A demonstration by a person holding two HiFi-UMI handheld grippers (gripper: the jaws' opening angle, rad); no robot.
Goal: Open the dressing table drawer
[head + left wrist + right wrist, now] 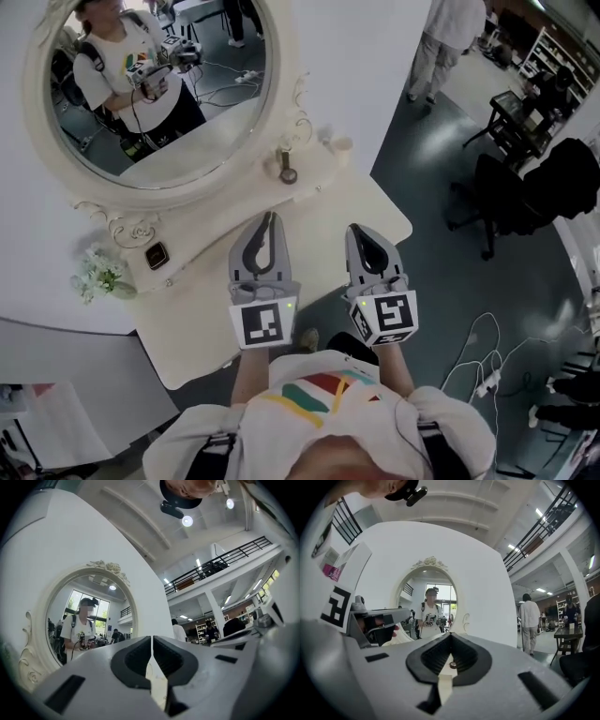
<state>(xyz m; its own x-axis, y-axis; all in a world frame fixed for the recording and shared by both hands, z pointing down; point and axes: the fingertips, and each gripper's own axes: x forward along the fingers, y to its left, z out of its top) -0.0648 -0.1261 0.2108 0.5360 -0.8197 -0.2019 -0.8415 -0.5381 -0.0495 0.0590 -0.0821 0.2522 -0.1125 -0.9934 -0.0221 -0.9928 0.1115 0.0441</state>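
The left hand-held gripper [270, 223] hovers over the counter [197, 323], jaws together and empty. The right hand-held gripper [362, 234] is the same. The drawer is hidden under the counter's near edge, so probably one gripper should go down there and open before it pulls.

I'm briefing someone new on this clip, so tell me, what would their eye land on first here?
The big oval mirror in its ornate cream frame dominates the upper left of the head view, reflecting the person holding the grippers. Below it, the left gripper and right gripper hover side by side above the cream dressing table, both with jaws shut and empty.
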